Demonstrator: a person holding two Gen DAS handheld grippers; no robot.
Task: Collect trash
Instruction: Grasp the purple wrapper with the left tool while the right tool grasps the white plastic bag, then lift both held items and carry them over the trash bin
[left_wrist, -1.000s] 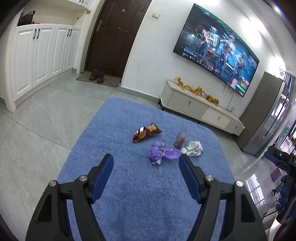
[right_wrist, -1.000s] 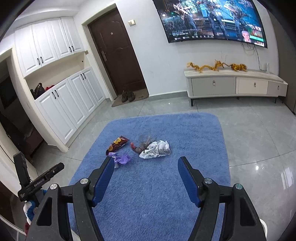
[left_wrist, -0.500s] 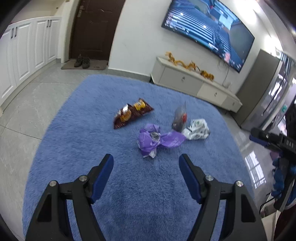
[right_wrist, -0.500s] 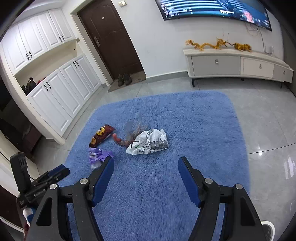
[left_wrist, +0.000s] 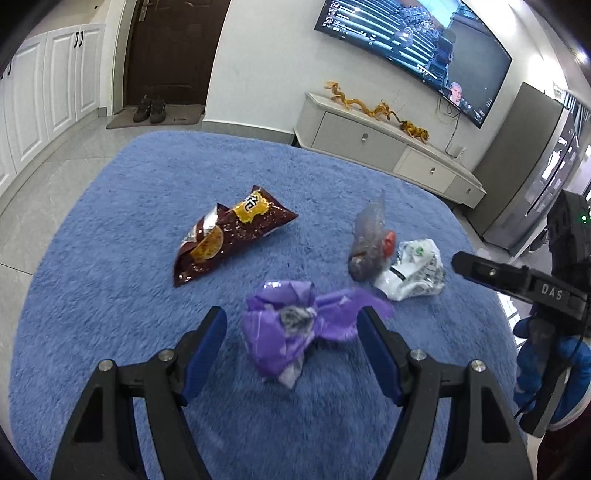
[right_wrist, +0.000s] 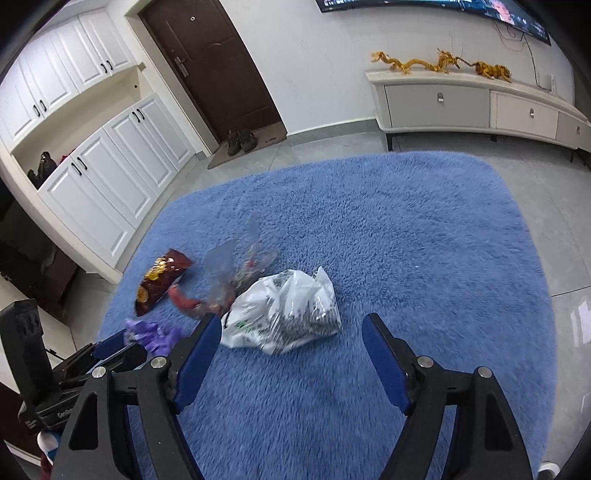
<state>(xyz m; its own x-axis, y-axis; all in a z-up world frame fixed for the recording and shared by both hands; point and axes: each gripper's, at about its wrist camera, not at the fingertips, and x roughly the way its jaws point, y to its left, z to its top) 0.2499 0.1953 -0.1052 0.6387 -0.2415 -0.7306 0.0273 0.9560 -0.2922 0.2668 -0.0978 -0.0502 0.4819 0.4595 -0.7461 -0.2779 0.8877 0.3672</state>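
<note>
Blue rug (left_wrist: 110, 280): shaggy, lies on grey floor tiles and bears all four pieces of trash.
Left wrist view, left gripper (left_wrist: 291, 334): fingers spread and grasping nothing; they frame the purple wrapper without touching it.
Left wrist view, purple wrapper (left_wrist: 284, 332): crumpled, nearest piece, lies between the blue pads.
Left wrist view, brown chip bag (left_wrist: 229, 232): farther off and to the left, lying flat.
Left wrist view, clear bag (left_wrist: 369, 243): far right, with something red inside, touching the white plastic bag (left_wrist: 413, 273) on its right.
Left wrist view, right gripper (left_wrist: 517, 280): seen at the right edge, held by a blue-gloved hand (left_wrist: 543, 358).
Right wrist view, right gripper (right_wrist: 291, 341): jaws opening, nothing between the pads.
Right wrist view, white plastic bag (right_wrist: 284, 314): just beyond the fingertips, nearer the left finger.
Right wrist view, clear bag (right_wrist: 229, 280): behind it, to the left.
Right wrist view, brown chip bag (right_wrist: 160, 277): farther left.
Right wrist view, purple wrapper (right_wrist: 155, 334): near left, beside the left gripper (right_wrist: 110, 347).
</note>
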